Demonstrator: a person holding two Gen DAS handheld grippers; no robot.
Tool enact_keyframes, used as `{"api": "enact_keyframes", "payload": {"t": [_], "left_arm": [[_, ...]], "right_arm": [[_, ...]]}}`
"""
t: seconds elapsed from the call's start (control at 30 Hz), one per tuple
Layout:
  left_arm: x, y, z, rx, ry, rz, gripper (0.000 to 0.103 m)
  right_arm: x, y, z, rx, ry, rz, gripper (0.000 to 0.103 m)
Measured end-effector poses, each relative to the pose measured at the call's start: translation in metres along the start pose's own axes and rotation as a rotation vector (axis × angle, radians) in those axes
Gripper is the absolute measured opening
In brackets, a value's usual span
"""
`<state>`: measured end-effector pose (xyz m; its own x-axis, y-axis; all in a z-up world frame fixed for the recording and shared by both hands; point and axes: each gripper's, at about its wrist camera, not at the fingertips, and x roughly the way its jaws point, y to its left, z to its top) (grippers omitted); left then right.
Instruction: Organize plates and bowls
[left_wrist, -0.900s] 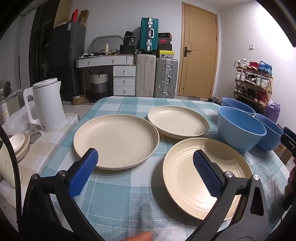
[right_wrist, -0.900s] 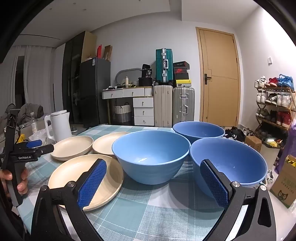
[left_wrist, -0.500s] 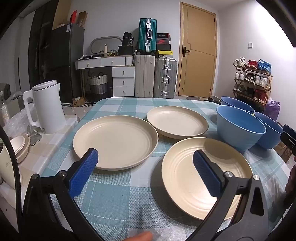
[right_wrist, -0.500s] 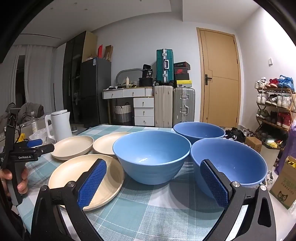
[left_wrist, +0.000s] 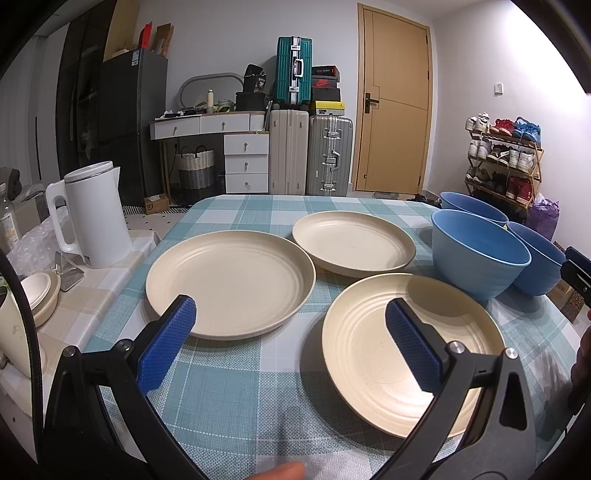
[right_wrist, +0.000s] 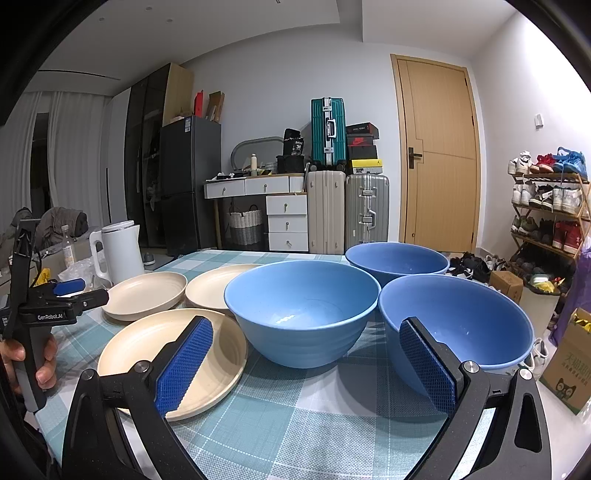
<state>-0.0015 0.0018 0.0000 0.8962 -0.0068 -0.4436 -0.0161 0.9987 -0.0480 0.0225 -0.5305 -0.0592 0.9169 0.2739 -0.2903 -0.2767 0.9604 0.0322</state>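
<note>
Three cream plates lie on the checked tablecloth: a left plate (left_wrist: 229, 284), a far plate (left_wrist: 352, 242) and a near plate (left_wrist: 399, 343). Three blue bowls stand to their right: a middle bowl (right_wrist: 301, 310), a far bowl (right_wrist: 397, 258) and a near right bowl (right_wrist: 458, 325). My left gripper (left_wrist: 290, 343) hovers open above the cloth, between the left and near plates, holding nothing. My right gripper (right_wrist: 304, 365) is open and empty too, just in front of the middle and near right bowls. In the right wrist view the left gripper (right_wrist: 68, 293) shows at the left, in a hand.
A white kettle (left_wrist: 92, 214) stands on a side surface left of the table, with a small lidded dish (left_wrist: 38, 295) near it. A cardboard box (right_wrist: 569, 373) sits past the table's right edge. Suitcases, drawers, a door and a shoe rack (right_wrist: 546, 206) line the back.
</note>
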Motion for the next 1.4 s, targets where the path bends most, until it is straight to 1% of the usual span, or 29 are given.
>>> {"api": "enact_keyframes", "payload": {"t": [0.53, 0.77, 0.97, 1.07, 1.4], "left_arm": [[-0.007, -0.005, 0.002, 0.032, -0.02, 0.012, 0.103], [-0.003, -0.004, 0.003, 0.025, 0.004, 0.008, 0.103], [-0.001, -0.003, 0.003, 0.022, 0.009, 0.01, 0.103], [0.0, -0.004, 0.003, 0.023, 0.008, 0.009, 0.103], [-0.001, -0.004, 0.002, 0.025, 0.006, 0.009, 0.103]], "right_arm": [[-0.003, 0.002, 0.004, 0.0, -0.004, 0.003, 0.103], [-0.003, 0.003, 0.003, -0.007, -0.011, 0.01, 0.103], [-0.004, 0.003, 0.002, -0.008, -0.005, -0.005, 0.103], [-0.004, -0.002, 0.001, 0.013, -0.004, -0.014, 0.103], [-0.001, -0.006, 0.002, 0.03, 0.0, -0.008, 0.103]]}}
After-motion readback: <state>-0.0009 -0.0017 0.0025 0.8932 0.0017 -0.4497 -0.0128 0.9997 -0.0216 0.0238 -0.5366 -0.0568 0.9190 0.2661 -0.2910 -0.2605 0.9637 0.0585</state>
